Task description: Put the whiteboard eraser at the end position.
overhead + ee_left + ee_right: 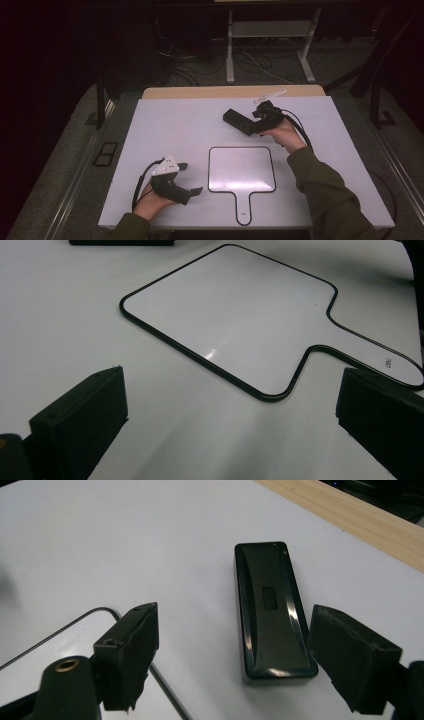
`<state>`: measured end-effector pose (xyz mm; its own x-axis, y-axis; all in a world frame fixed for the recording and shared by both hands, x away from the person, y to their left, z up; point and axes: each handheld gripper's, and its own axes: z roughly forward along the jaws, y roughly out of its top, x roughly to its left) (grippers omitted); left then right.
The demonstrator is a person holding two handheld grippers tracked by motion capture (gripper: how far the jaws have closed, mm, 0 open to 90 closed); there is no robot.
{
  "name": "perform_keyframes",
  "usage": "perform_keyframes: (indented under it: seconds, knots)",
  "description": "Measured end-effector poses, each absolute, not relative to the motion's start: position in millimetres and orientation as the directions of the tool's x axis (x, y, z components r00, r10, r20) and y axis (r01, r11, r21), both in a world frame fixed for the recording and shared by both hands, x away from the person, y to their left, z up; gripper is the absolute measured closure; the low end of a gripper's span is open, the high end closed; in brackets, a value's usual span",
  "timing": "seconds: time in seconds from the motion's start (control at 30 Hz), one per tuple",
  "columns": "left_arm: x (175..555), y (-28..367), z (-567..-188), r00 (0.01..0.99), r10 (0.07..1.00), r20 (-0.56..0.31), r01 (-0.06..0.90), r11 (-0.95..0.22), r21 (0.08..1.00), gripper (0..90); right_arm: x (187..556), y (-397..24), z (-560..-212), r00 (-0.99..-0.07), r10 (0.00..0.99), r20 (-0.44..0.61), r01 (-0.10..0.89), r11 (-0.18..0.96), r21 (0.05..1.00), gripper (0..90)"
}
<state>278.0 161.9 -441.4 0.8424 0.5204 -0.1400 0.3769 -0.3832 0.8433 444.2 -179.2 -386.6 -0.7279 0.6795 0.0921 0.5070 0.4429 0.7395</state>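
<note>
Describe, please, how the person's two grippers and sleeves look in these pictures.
Both grippers are black, each with two blocky black jaws. The left gripper bears a grey three-cornered plate and trails a black cable. The right gripper has a pale plate on top and a black cable too. Both sleeves are olive green.

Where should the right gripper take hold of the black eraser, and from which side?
Across its two long sides, near the middle, coming from above: the black eraser lies flat on the white table, long and narrow, and the right gripper already stands open near its close end.
</note>
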Motion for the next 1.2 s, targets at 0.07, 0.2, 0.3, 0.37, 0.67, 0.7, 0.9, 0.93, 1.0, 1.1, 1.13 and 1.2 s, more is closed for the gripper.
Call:
perform_keyframes:
  seconds: [0.07,0.2,0.3,0.37,0.67,0.7,0.9,0.93,1.0,1.1,1.13,1.2]
  knots:
    - [278,162,-441,0.842,0.520,-0.141,0.377,-0.383,0.843,0.0,438,-183,-387,-0.716,0.691,0.104,0.521,0.429,0.738,19.1]
    - [278,162,-441,0.845,0.517,-0.137,0.374,-0.387,0.842,0.0,426,-191,-388,-0.724,0.678,0.131,0.514,0.403,0.757,19.0]
    - [278,162,-441,0.845,0.518,-0.135,0.372,-0.388,0.843,0.0,416,-196,-388,-0.716,0.686,0.129,0.511,0.389,0.766,18.4]
    - [278,162,-441,0.843,0.520,-0.136,0.374,-0.385,0.844,0.0,408,-200,-389,-0.712,0.690,0.127,0.510,0.384,0.770,18.2]
    - [277,162,-440,0.842,0.522,-0.137,0.374,-0.383,0.844,0.0,380,-214,-390,-0.717,0.688,0.115,0.489,0.379,0.785,18.1]
    - [277,162,-440,0.842,0.522,-0.136,0.374,-0.383,0.845,0.0,377,-215,-391,-0.719,0.685,0.119,0.488,0.375,0.788,18.1]
    - [276,162,-440,0.842,0.522,-0.137,0.373,-0.379,0.847,0.0,357,-225,-395,-0.725,0.681,0.107,0.472,0.377,0.797,17.8]
    - [276,162,-440,0.842,0.522,-0.135,0.372,-0.380,0.847,0.0,355,-226,-396,-0.725,0.680,0.107,0.470,0.376,0.798,17.8]
    - [276,162,-440,0.841,0.523,-0.136,0.372,-0.378,0.848,0.0,351,-229,-398,-0.724,0.682,0.104,0.466,0.373,0.802,17.8]
    - [276,162,-440,0.841,0.523,-0.136,0.372,-0.377,0.848,0.0,346,-232,-400,-0.715,0.691,0.103,0.469,0.365,0.804,17.3]
    - [276,162,-440,0.841,0.523,-0.136,0.372,-0.377,0.848,0.0,344,-234,-401,-0.713,0.693,0.109,0.472,0.359,0.805,17.2]
    - [276,162,-439,0.842,0.522,-0.136,0.371,-0.378,0.848,0.0,339,-236,-404,-0.716,0.689,0.113,0.468,0.353,0.810,17.2]
